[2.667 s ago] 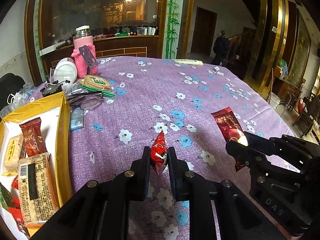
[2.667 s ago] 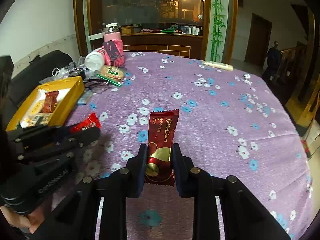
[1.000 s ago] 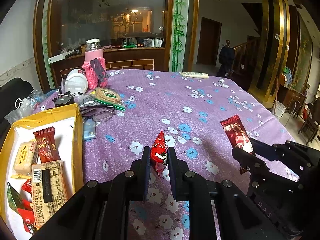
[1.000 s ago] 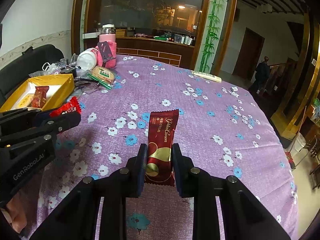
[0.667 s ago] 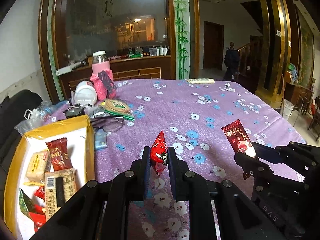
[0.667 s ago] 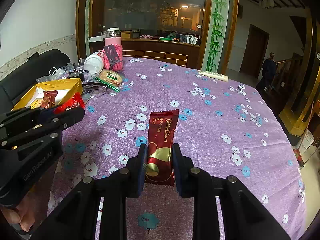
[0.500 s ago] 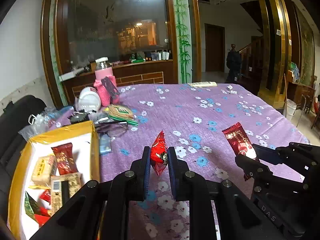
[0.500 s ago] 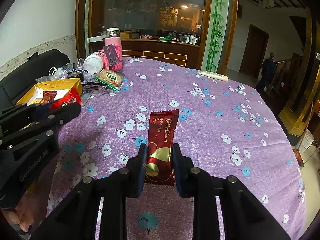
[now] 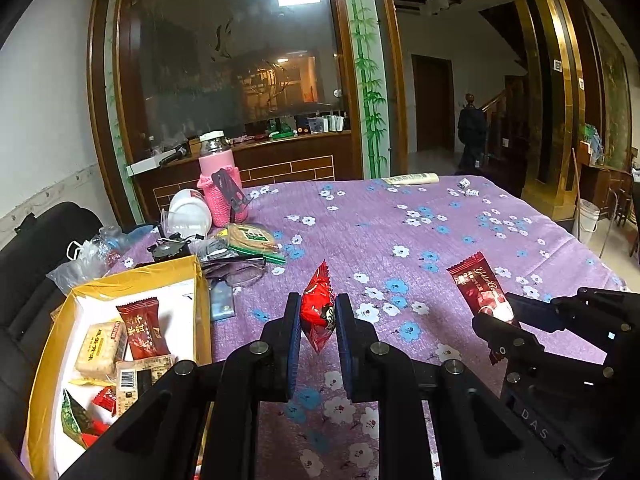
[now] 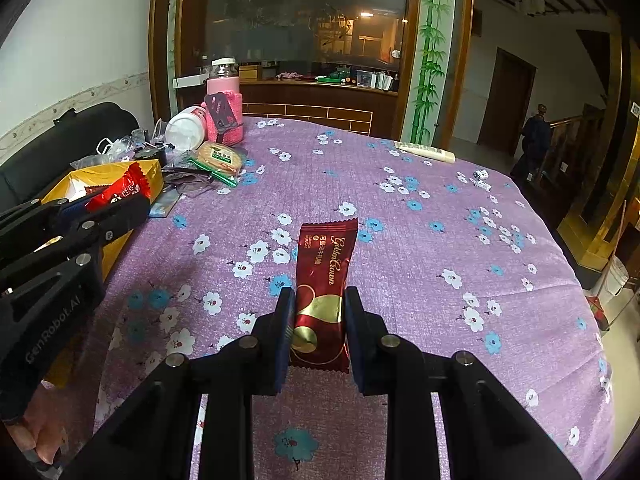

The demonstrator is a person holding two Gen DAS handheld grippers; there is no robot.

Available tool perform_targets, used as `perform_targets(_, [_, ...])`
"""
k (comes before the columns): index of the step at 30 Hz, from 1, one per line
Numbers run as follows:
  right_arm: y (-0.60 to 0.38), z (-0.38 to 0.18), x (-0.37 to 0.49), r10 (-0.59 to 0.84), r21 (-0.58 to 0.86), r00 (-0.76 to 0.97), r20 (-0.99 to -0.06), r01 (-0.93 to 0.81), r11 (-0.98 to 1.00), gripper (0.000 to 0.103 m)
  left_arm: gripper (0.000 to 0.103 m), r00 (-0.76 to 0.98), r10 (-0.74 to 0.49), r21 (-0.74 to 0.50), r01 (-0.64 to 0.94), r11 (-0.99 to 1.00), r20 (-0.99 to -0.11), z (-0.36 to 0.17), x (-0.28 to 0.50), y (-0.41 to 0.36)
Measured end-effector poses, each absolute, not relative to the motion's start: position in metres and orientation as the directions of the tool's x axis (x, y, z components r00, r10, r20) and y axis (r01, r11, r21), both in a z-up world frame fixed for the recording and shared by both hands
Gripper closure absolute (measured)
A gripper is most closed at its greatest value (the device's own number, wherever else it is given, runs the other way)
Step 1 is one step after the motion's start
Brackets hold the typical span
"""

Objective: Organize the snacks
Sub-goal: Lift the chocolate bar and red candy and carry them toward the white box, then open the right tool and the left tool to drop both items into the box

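My left gripper [image 9: 317, 310] is shut on a small bright red candy packet [image 9: 318, 312], held upright above the purple flowered tablecloth [image 9: 380, 232]. Its black fingers [image 10: 116, 212] and that red candy packet [image 10: 120, 192] also show at the left of the right wrist view. My right gripper [image 10: 316, 312] is shut on a long dark red Golden Crown snack bar [image 10: 326, 276], which points forward over the cloth. That snack bar [image 9: 478, 290] shows in the left wrist view, right of my left gripper. A yellow box [image 9: 44, 364] with several snacks lies to the left.
Behind the yellow box stand a pink wrapped jar [image 9: 220, 184], a white tub [image 9: 188, 214], a round biscuit pack [image 9: 250, 236], glasses [image 9: 236, 274] and plastic clutter. A black chair [image 9: 36, 240] is at the left edge. A white tube [image 9: 410, 179] and dice [image 9: 466, 188] lie far back.
The left gripper has tilted up and drifted left with its candy, so the yellow box sits closer beside it. The right gripper and its bar have held still.
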State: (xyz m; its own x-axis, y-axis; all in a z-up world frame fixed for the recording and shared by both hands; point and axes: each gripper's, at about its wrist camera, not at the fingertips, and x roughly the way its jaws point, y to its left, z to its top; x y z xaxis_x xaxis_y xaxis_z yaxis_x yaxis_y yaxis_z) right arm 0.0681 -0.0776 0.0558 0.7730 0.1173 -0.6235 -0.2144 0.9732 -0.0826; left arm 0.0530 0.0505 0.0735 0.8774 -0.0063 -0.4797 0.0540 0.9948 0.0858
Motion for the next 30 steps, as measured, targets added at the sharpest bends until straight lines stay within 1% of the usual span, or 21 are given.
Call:
perform_targets(8, [-0.078,0.064,0.066,0.111,-0.062,0.788,-0.606,-0.186,0.981,0.080,0.087,0.887,-0.033,0.014,0.044,0.999,-0.461,0.089,0.037,0.069])
perform_targets(11, [-0.072,0.072,0.058,0.140,-0.038,0.785,-0.603,-0.204,0.978,0.080,0.087,0.886,-0.034,-0.020,0.027,0.999,-0.462,0.091,0.024,0.086])
perform_targets(14, [-0.058,0.076,0.045,0.198,-0.009,0.769,-0.608,-0.256,0.967,0.080,0.087,0.887,-0.021,-0.050,-0.003,0.999,-0.462,0.091,0.010,0.108])
perform_targets(16, [-0.044,0.078,0.036,0.226,-0.009,0.759,-0.611,-0.292,0.956,0.080,0.087,0.884,0.008,-0.058,-0.040,0.998,-0.467,0.089,0.001,0.127])
perform_targets(20, [-0.009,0.084,0.020,0.333,0.031,0.702,-0.629,-0.406,0.913,0.079,0.087,0.866,0.068,-0.080,-0.123,0.989,-0.496,0.081,-0.012,0.170])
perform_targets(24, [0.037,0.083,0.008,0.430,0.066,0.613,-0.663,-0.523,0.850,0.079,0.087,0.835,0.085,-0.160,-0.202,0.966,-0.544,0.066,-0.023,0.224])
perform_targets(26, [0.061,0.077,0.005,0.476,0.104,0.553,-0.683,-0.572,0.813,0.079,0.087,0.823,0.100,-0.179,-0.238,0.955,-0.560,0.058,-0.027,0.244])
perform_targets(30, [0.098,0.067,0.000,0.512,0.131,0.478,-0.714,-0.626,0.769,0.079,0.087,0.803,0.111,-0.222,-0.290,0.931,-0.586,0.044,-0.031,0.270])
